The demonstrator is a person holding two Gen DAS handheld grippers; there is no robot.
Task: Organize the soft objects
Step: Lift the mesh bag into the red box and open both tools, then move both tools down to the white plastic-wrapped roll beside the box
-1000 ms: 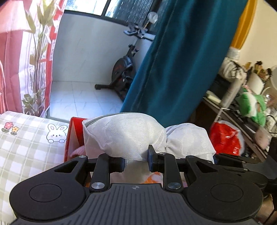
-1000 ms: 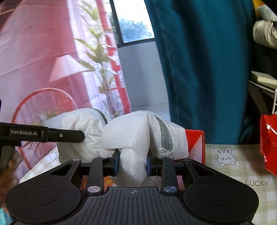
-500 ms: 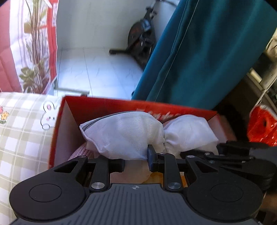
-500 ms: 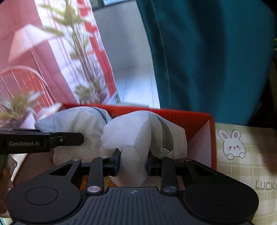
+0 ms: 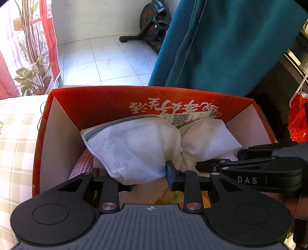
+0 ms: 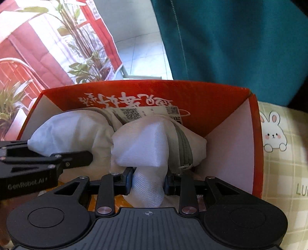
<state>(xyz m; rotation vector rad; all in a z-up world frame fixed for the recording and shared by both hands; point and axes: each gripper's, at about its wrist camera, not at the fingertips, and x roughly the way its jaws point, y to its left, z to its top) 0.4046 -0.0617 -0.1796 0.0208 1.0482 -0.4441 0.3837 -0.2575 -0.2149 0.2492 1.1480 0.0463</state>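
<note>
A white mesh zip bag, stuffed and pinched in the middle, lies inside an open red cardboard box. My left gripper has the bag's left lobe between its pads and its jaws are opening; the mesh still fills the gap. My right gripper pinches a fold of the right lobe beside the grey zip, and its jaws are opening slightly. Each gripper shows in the other's view: the right gripper and the left gripper. Under the bag lie a pink knitted piece and something orange.
The box sits on a checked bedspread with a rabbit print. A teal curtain hangs behind the box. An exercise bike stands on the tiled floor beyond. A red plastic bag hangs at the right.
Both grippers have tipped downward and lowered the bag from above the box rim into the box. The left jaws now stand wider apart than before.
</note>
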